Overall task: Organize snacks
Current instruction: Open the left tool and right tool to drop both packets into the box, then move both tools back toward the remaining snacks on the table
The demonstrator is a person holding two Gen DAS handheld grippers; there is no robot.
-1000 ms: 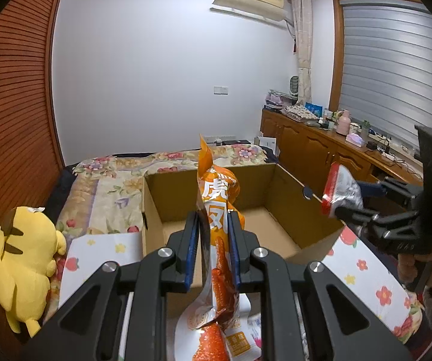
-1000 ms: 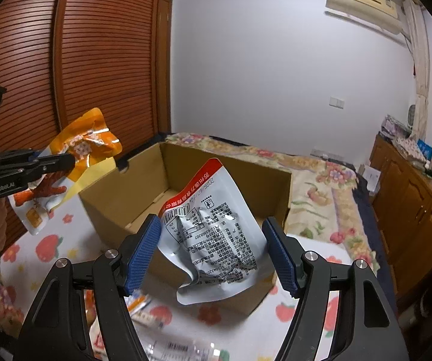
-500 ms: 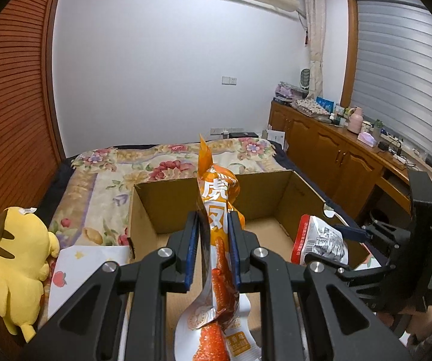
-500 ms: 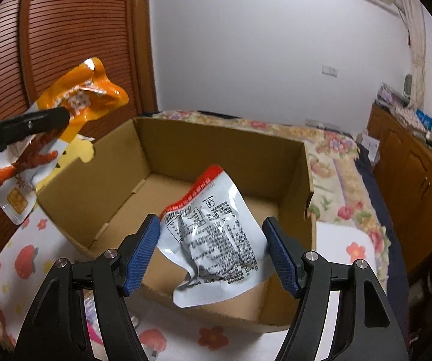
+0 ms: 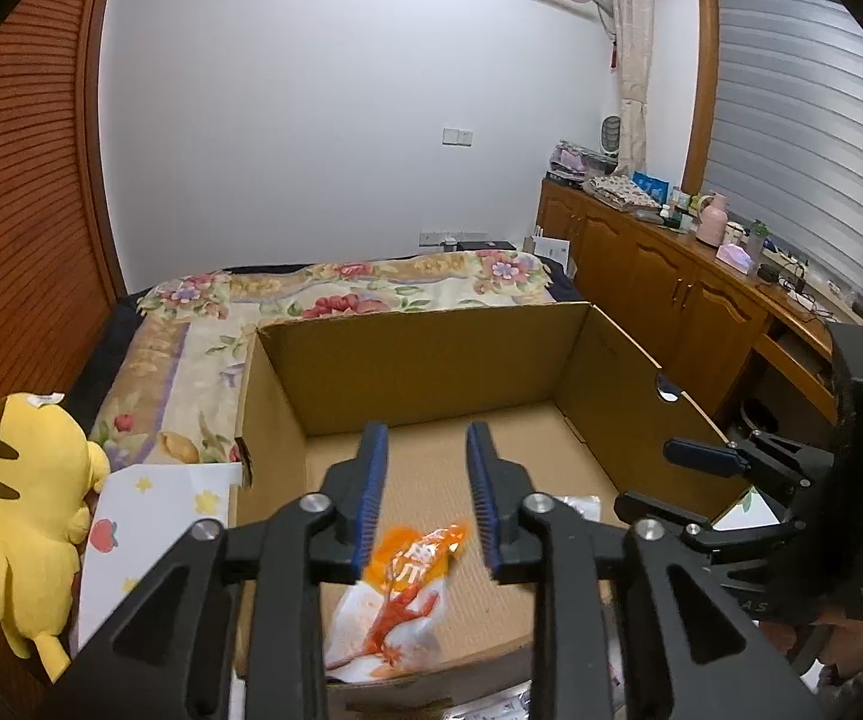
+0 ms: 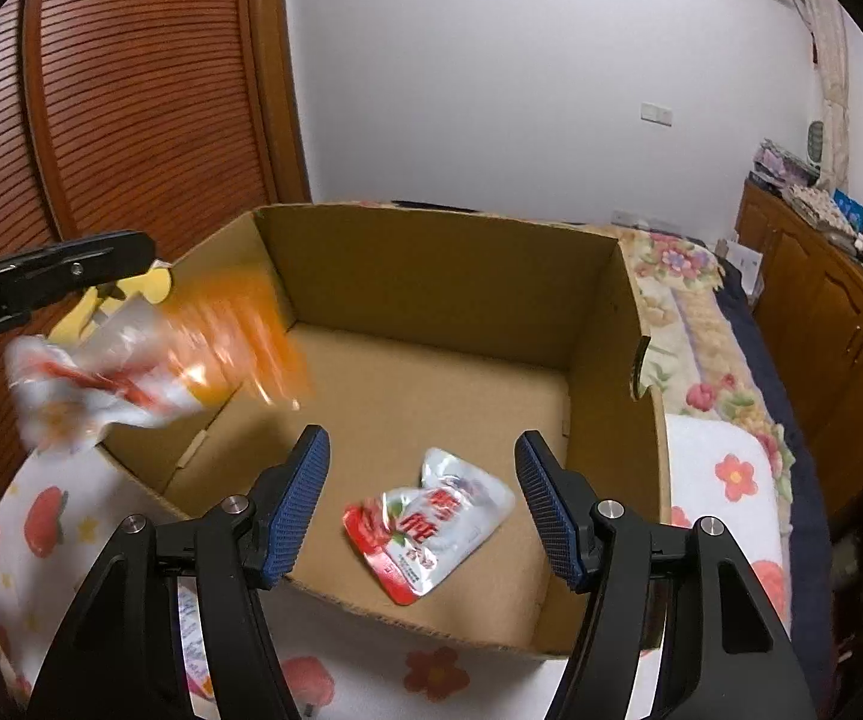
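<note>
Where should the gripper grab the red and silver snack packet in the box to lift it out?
Grab the red and silver snack packet by its raised, crinkled silver top corner, coming straight down from above. It lies flat on the cardboard box floor, so the flat middle offers nothing to pinch, and the box walls probably block side approaches.

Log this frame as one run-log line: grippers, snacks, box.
left gripper: open | right gripper: open | orange packet: released, blurred, over box near edge | red-silver packet: lying on box floor | cardboard box: open
</note>
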